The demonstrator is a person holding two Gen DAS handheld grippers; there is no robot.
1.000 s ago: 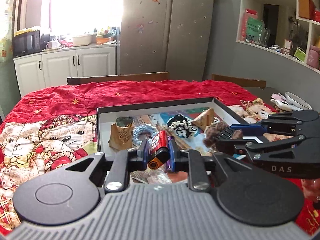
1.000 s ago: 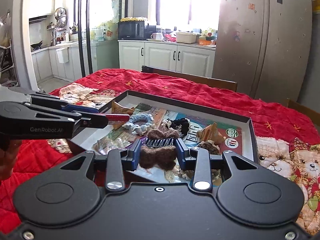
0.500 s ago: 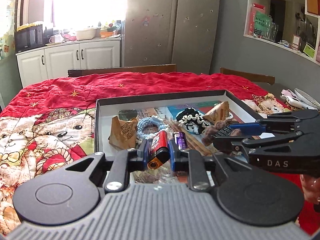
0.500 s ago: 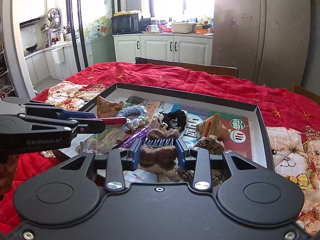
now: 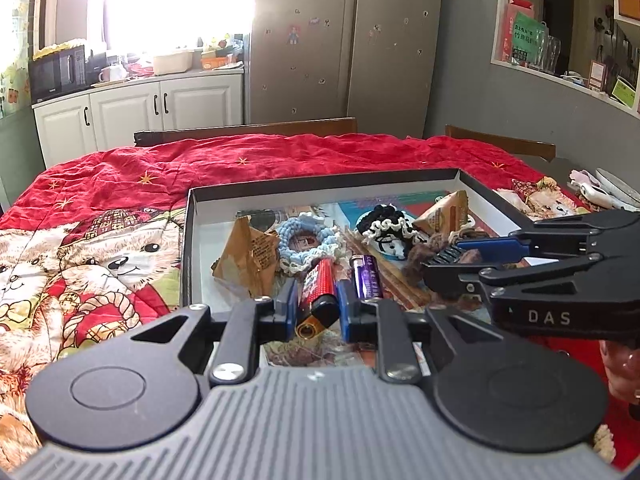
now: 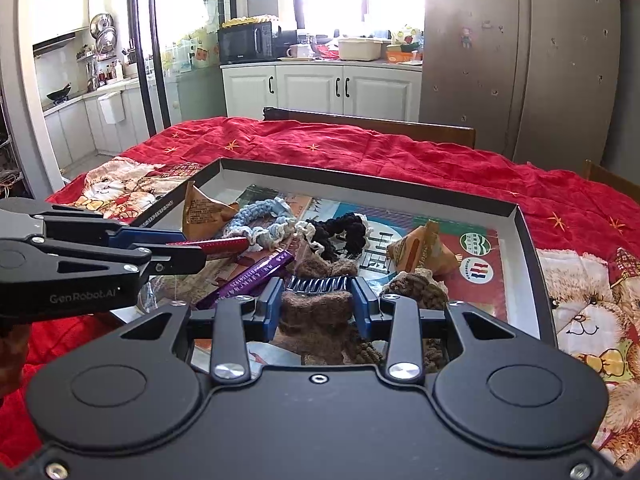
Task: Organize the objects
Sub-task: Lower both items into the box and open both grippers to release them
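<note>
two hand-held grippers hang over the near edge of a shallow box (image 5: pixel 192 240) on a red-quilted surface (image 5: pixel 120 172) — the left gripper (image 5: pixel 318 300) has its jaws clamped on a red battery (image 5: pixel 320 284), the right gripper (image 6: pixel 318 302) has its jaws pressed on a brown fuzzy hair clip (image 6: pixel 316 306).

the step in hand looks like setting both pieces down in the box. done well, each would be lowered to a bare patch of the printed liner before the jaws let go; the battery is round and would likely roll, so it is best laid next to the purple battery (image 5: pixel 366 280) lying just to its right, clear of the blue crochet scrunchie (image 5: pixel 308 240) beyond.

the red battery's long axis runs along the jaws, near to far, its brass-coloured end toward the camera and tilted slightly down. the clip lies crosswise between the right jaws — its dark teeth on the far side, over the near middle of the box.
</note>
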